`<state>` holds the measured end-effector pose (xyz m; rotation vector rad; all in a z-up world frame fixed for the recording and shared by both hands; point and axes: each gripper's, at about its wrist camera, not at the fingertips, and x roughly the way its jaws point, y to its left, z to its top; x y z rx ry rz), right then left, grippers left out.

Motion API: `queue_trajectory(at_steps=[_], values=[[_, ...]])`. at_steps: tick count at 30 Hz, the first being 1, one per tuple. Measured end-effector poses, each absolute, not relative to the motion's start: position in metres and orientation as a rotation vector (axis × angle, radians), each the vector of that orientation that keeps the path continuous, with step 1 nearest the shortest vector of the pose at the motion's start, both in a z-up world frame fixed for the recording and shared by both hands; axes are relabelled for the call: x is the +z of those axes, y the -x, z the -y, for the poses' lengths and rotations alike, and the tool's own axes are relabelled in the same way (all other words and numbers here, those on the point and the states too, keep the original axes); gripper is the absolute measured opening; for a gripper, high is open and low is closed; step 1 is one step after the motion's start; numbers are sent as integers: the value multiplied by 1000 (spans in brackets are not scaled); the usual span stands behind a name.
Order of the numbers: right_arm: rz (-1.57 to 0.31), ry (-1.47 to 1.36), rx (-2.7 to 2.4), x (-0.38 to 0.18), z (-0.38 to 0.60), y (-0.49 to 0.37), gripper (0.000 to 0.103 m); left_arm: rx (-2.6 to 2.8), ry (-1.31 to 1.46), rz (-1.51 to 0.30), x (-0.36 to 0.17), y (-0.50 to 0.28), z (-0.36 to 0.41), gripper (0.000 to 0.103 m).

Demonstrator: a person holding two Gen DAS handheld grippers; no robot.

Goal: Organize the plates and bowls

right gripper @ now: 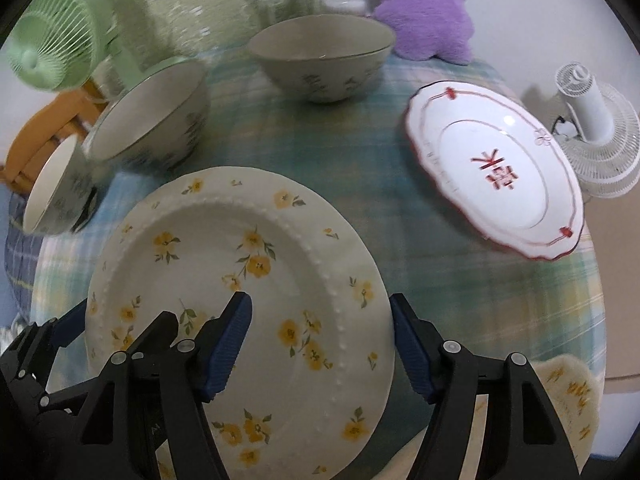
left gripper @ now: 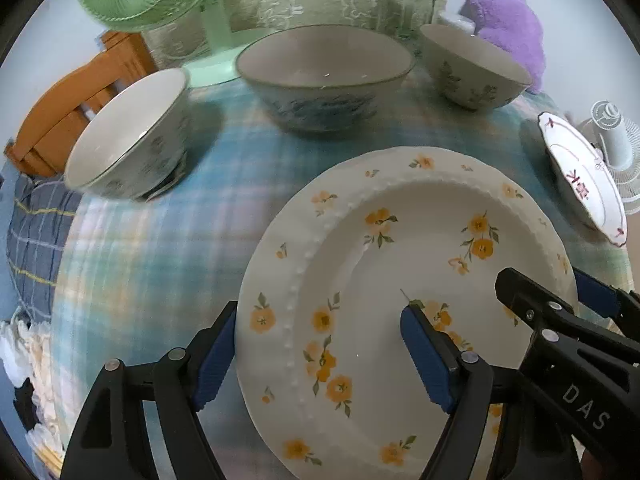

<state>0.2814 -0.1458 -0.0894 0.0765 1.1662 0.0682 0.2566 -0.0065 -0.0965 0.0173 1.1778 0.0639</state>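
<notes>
Yellow-flowered plate point(left gripper: 400, 280), opposite rims between both grippers' open jaws.

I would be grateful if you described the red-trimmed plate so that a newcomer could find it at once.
Start at the plaid-clothed table and go to its right edge, near the white fan. The plate lies there, apart from the yellow-flowered plate. Alone among the dishes it has a scalloped red rim and red characters in its centre.

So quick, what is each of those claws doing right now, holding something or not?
Left gripper: open, straddling the left rim of the yellow-flowered plate.
Right gripper: open, straddling the plate's right rim.
</notes>
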Motion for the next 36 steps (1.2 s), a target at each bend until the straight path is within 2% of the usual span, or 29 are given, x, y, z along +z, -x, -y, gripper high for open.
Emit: queue_trajectory(at_steps=[3, 14, 24, 36], values=[[-1164, -23, 84, -90, 134, -277, 72, 70, -44, -1168, -98, -254, 8, 79], [-1212, -23, 122, -104, 136, -292, 73, 42, -1, -1175, -102, -262, 5, 88], [-1227, -46, 102, -101, 135, -294, 73, 32, 21, -1197, -99, -264, 2, 86], [-1205, -43, 95, -72, 128, -274, 73, 31, 17, -1160, -64, -239, -3, 86]])
